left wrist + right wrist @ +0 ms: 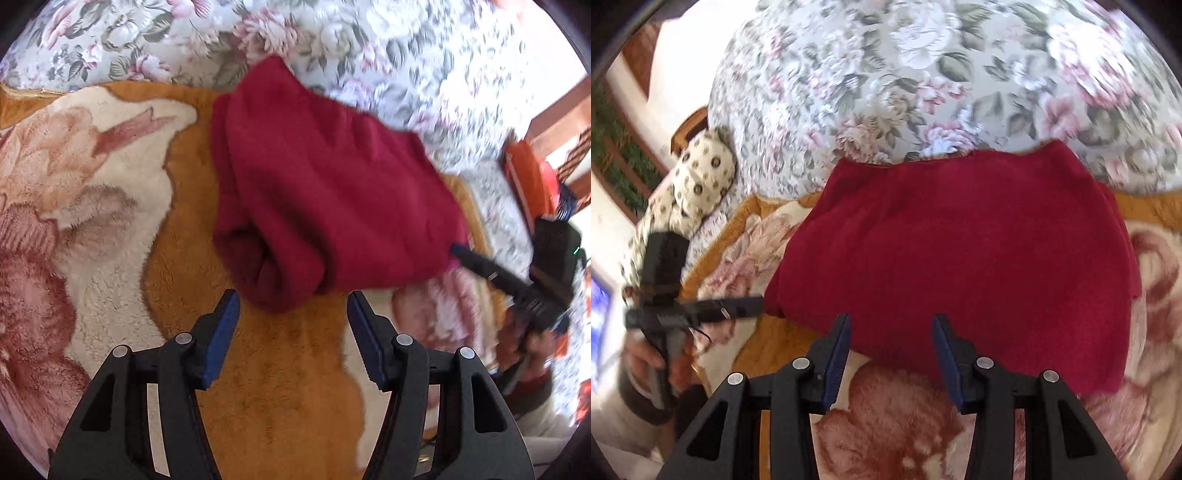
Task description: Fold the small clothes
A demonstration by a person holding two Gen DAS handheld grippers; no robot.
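Trouble would come from a shallow pinch: the thick red cloth (325, 192) could slip, or the fleece blanket (280, 387) be caught with it. Both tools stand apart and empty; the left tool (293, 306) is just short of the cloth's bunched corner, and the right tool (890, 332) is at its near edge.

Bed with floral quilt (923, 92) and orange plush blanket (288, 369); spotted pillow (698, 177) at wooden frame (689, 127), daylight strong.

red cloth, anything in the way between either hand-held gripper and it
Nothing visible. The red cloth lies just past the open left hand-held gripper and right hand-held gripper, with only bare blanket between.
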